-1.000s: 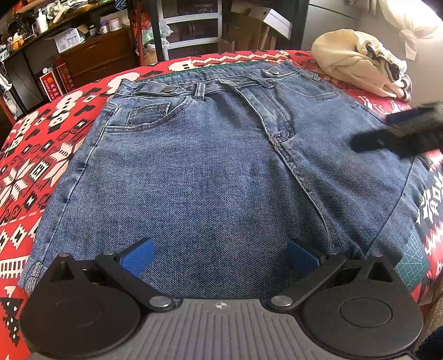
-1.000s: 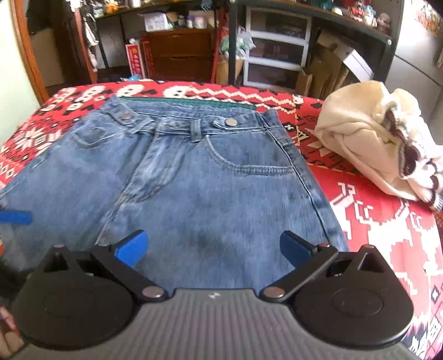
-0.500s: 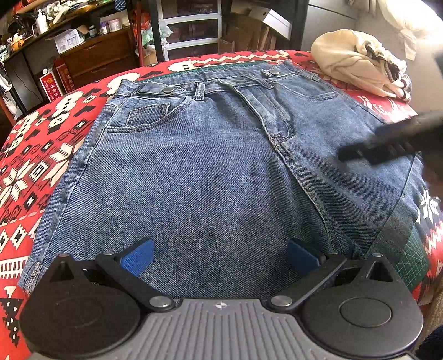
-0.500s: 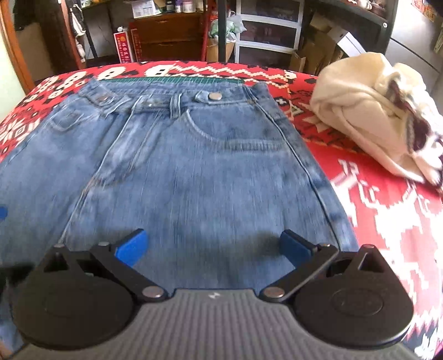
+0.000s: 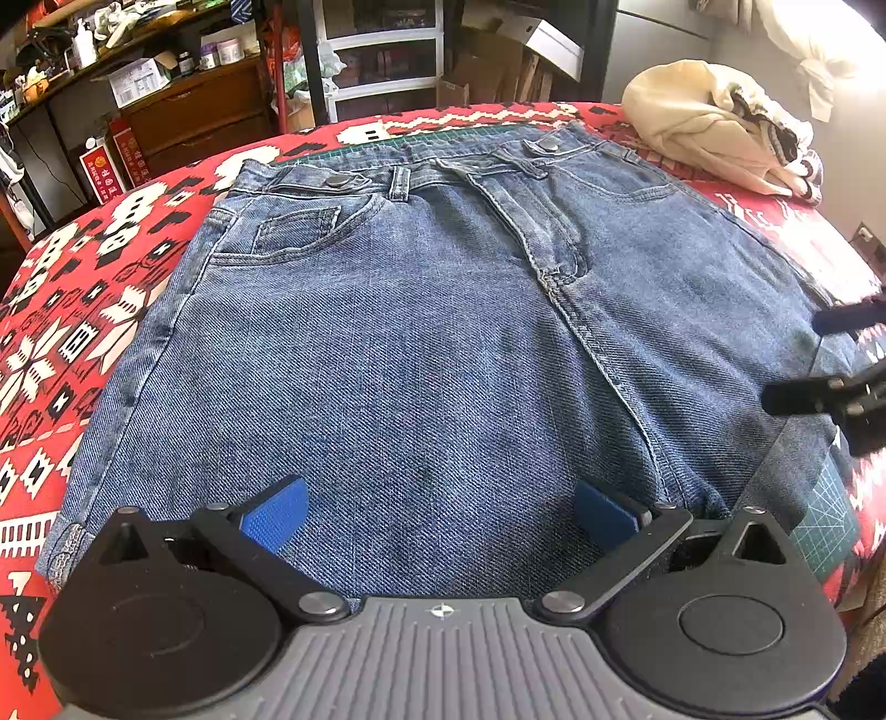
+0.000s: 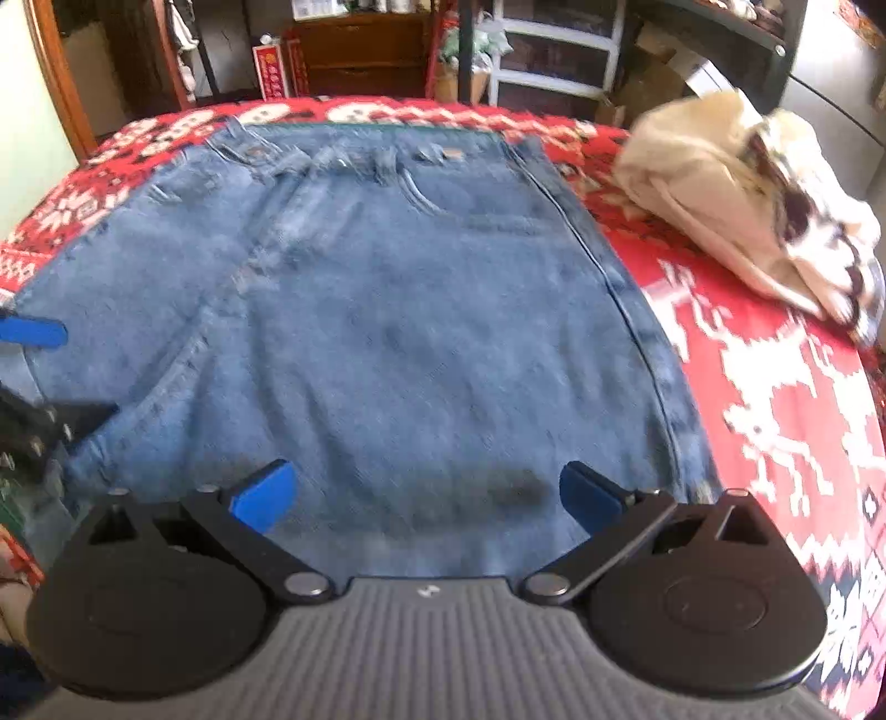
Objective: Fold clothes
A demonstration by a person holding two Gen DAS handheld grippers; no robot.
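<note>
I hold both the left tongs [image 5: 443, 507] and right tongs [image 6: 423, 493] wide over the flat jeans [image 5: 421, 354], gripping nothing. Folding hasn't begun, I judge; next I must pinch the near hem corners.

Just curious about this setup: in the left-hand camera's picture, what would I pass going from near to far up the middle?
Left gripper → jeans → red patterned cloth → shelving.

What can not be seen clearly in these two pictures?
- Jeans hem: both views, hidden behind the left gripper and the right gripper.
- Right wrist view: motion blur smears the jeans and the cream cloth.
- Shelf items: left wrist view, too small to read.
</note>
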